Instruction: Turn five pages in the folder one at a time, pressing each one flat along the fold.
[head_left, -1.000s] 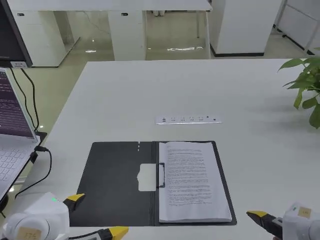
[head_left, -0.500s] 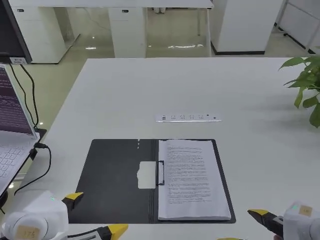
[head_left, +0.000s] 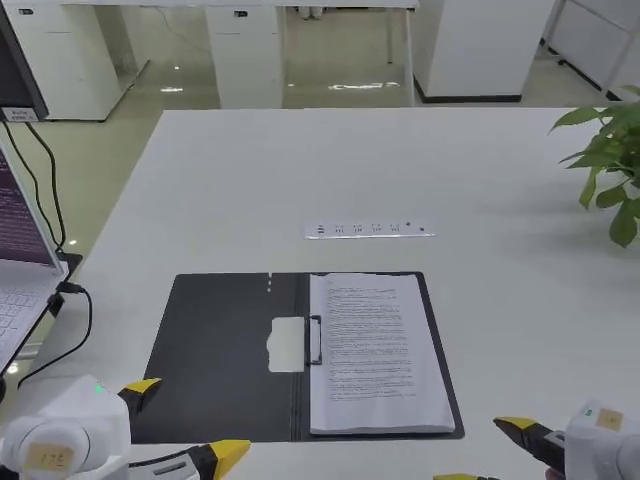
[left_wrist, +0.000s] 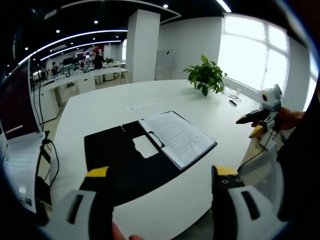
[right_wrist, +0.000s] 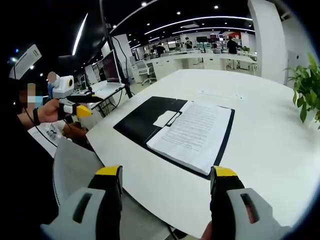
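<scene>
White left claw (head_left: 185, 420) and right claw (head_left: 490, 450), black jaws tipped yellow

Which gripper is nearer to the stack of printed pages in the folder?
Right. The right gripper hovers just off the near right corner of the stack of pages. The left gripper is at the folder's near left corner, farther away.

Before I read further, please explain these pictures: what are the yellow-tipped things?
No robot here: a person holds a hand tool in each hand, the left gripper and the right gripper. Each has two yellow-tipped fingers, open and holding nothing. One picture comes from a camera on the person's head; each round picture comes from a camera on one gripper. On the white table lies an open black folder with printed pages on its right half. A power strip, a laptop and a plant are nearby.
</scene>
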